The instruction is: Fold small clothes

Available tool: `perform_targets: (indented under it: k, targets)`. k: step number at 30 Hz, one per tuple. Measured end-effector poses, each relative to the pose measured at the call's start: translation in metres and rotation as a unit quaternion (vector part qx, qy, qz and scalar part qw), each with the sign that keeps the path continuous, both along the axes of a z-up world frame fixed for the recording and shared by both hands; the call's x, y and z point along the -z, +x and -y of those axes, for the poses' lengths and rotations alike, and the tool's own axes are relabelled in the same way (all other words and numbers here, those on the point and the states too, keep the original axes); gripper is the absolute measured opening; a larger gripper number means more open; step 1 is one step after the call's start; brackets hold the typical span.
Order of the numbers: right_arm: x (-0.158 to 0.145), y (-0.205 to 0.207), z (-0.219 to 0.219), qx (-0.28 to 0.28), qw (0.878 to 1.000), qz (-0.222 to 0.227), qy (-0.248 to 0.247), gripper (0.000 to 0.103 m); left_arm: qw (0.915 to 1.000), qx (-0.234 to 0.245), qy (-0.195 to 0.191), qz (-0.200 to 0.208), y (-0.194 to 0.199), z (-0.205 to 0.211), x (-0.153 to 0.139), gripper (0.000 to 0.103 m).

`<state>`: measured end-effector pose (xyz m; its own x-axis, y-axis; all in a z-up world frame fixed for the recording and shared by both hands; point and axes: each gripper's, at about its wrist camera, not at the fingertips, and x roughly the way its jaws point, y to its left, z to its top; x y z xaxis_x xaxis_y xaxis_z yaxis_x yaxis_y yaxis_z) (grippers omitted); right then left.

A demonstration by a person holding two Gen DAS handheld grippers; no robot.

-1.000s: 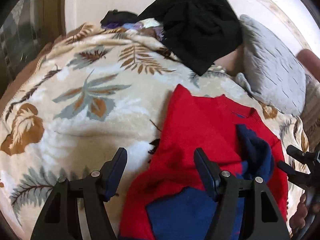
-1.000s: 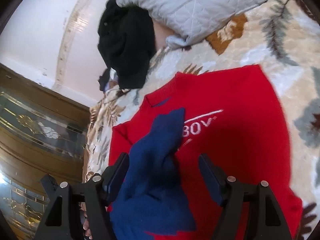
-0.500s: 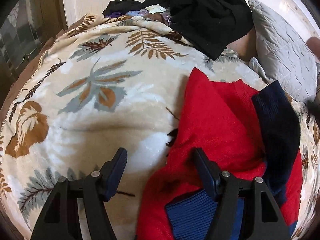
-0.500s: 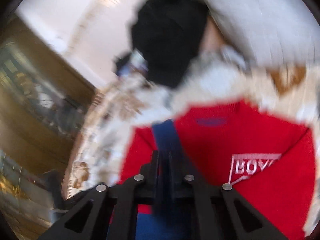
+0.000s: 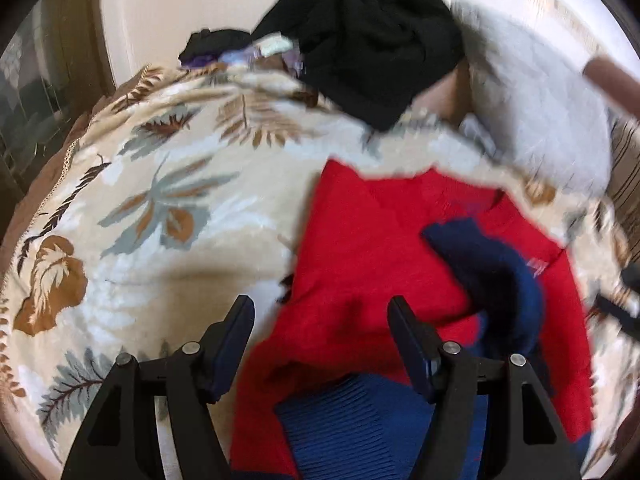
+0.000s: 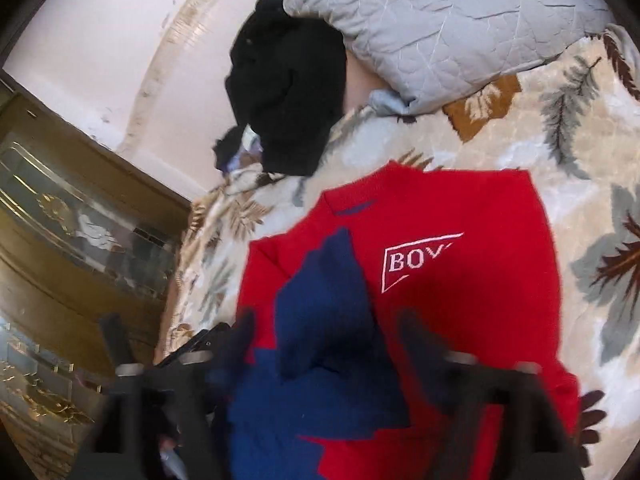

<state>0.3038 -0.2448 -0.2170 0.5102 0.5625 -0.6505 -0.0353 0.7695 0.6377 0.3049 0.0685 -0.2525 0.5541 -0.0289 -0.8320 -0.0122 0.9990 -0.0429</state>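
Left wrist view: the left gripper [image 5: 320,336] is hanging with jaws released over the near edge of a small red knitted sweater [image 5: 372,256] lying on a leaf-patterned cream blanket [image 5: 152,200]; its navy-blue sleeve [image 5: 492,276] is lying folded just beyond the right jaw.

Right wrist view: the right gripper [image 6: 324,340], blurred, is standing with jaws apart around the sleeve, gripping nothing. Smoothing that sleeve flat before the next fold looks wise.

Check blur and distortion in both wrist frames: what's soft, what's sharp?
Left wrist: left gripper sharp, red sweater and grey pillow motion-smeared. Right wrist: right gripper blurred, sweater logo crisp. Both show fisheye bending and dark corners.
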Motion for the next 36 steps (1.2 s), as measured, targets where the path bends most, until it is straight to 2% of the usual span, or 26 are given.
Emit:
perform_targets:
  k: [1, 3, 6, 11, 13, 14, 15, 16, 18, 21, 25, 29, 35, 36]
  targets:
    - [0.002, 0.008, -0.009, -0.01, 1.0, -0.003, -0.008, 0.082, 0.9996, 0.003, 0.014, -0.025, 0.004, 0.002, 0.011, 0.07]
    - [0.008, 0.032, -0.033, -0.029, 0.999, -0.024, -0.039, 0.082, 0.9983, -0.002, 0.013, -0.056, 0.008, -0.001, 0.027, 0.07]
    - [0.021, 0.064, -0.069, -0.054, 0.993, -0.05, -0.087, 0.082, 0.9981, -0.005, -0.017, -0.059, 0.008, -0.012, 0.026, 0.07]
    - [0.054, 0.099, -0.114, -0.087, 0.978, -0.096, -0.162, 0.081, 0.9976, -0.004, -0.023, -0.065, 0.008, -0.019, 0.029, 0.07]
    - [0.065, 0.103, -0.126, -0.1, 0.97, -0.101, -0.196, 0.079, 0.9974, -0.002, -0.023, -0.068, 0.009, -0.019, 0.032, 0.07]
    - [0.065, 0.1, -0.13, -0.102, 0.968, -0.086, -0.213, 0.072, 0.9974, -0.001, -0.024, -0.068, 0.009, -0.019, 0.032, 0.07]
    - [0.063, 0.097, -0.132, -0.105, 0.965, -0.075, -0.23, 0.043, 0.9974, 0.0, -0.024, -0.068, 0.009, -0.019, 0.032, 0.07]
    - [0.061, 0.093, -0.132, -0.112, 0.962, -0.067, -0.239, 0.028, 0.9975, 0.0, -0.023, -0.067, 0.008, -0.019, 0.032, 0.07]
    - [0.051, 0.084, -0.12, -0.103, 0.968, -0.05, -0.223, 0.014, 0.9975, 0.001, -0.023, -0.067, 0.007, -0.019, 0.032, 0.07]
    - [0.027, 0.056, -0.088, -0.076, 0.978, -0.008, -0.194, 0.013, 0.9975, 0.001, -0.024, -0.066, 0.005, -0.02, 0.032, 0.07]
    - [0.002, -0.007, -0.037, -0.046, 0.989, 0.049, -0.132, 0.013, 0.9974, -0.002, -0.028, -0.067, 0.001, -0.022, 0.032, 0.07]
    - [0.001, -0.071, 0.016, -0.023, 0.994, 0.075, -0.073, 0.013, 0.9974, -0.002, -0.026, -0.066, -0.001, -0.022, 0.031, 0.07]
    - [0.026, -0.129, 0.076, 0.022, 0.999, -0.019, -0.03, 0.018, 0.9976, 0.001, -0.019, -0.066, -0.007, -0.022, 0.028, 0.07]
    - [0.026, -0.137, 0.085, 0.035, 0.999, -0.025, -0.027, 0.022, 0.9976, -0.001, -0.017, -0.066, -0.007, -0.023, 0.027, 0.07]
